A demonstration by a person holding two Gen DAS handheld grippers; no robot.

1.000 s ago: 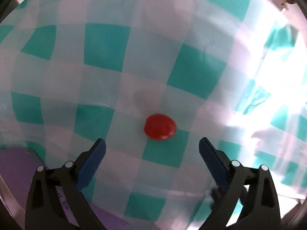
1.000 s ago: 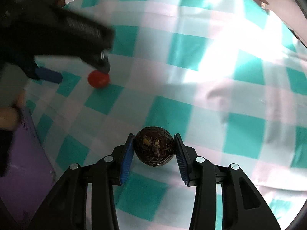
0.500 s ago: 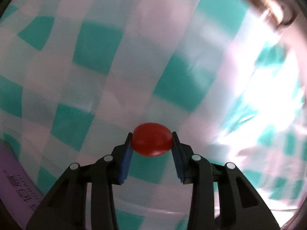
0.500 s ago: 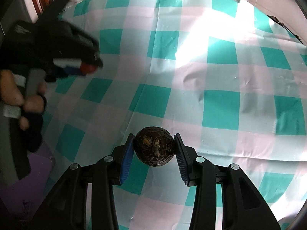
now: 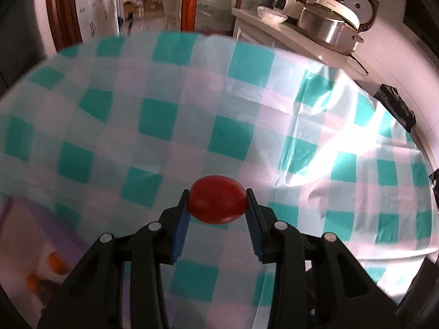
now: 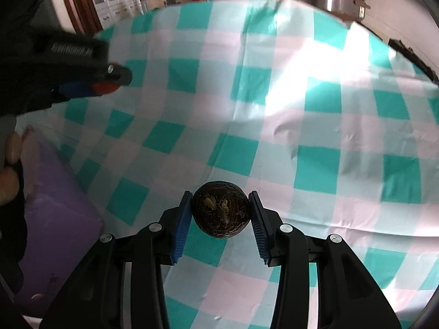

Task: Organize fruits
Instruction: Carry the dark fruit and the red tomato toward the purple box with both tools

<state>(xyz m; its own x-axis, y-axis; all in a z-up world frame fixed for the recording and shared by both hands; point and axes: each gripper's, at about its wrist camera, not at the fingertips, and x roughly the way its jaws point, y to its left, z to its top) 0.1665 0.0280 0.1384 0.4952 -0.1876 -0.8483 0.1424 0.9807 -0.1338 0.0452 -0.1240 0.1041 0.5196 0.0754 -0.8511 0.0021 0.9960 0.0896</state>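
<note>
**Two fruits held above the checked table**

Nearest to me, my left gripper (image 5: 218, 205) has its blue pads pressed on either side of a small red tomato (image 5: 217, 203), which sits crosswise between them and clear of the cloth. My right gripper (image 6: 220, 209) is likewise clamped on a dark, wrinkled round fruit (image 6: 221, 209), perhaps a passion fruit, though I cannot name it for certain. Both fruits are gripped across their widest part, near the fingertips, which I judge keeps them from rolling out while they are carried.

Low at the left edge of both views lies a purple tray (image 6: 59, 211). In the left wrist view its pale interior shows blurred orange pieces (image 5: 56, 264) and something dark beside them, too smeared to identify. I take this to be where the fruits are being gathered, so both grippers are probably holding their loads ready to bring there.

Beneath everything is a glossy tablecloth (image 5: 230, 134) in teal, white and pale pink checks, creased and catching strong glare on the right.

Beyond the table's far edge stands a white counter (image 5: 277, 27) carrying a glass bowl (image 5: 272, 14) and a rice cooker (image 5: 333, 16), with red-brown wooden door frames (image 5: 188, 0) and a bright room behind.
</note>
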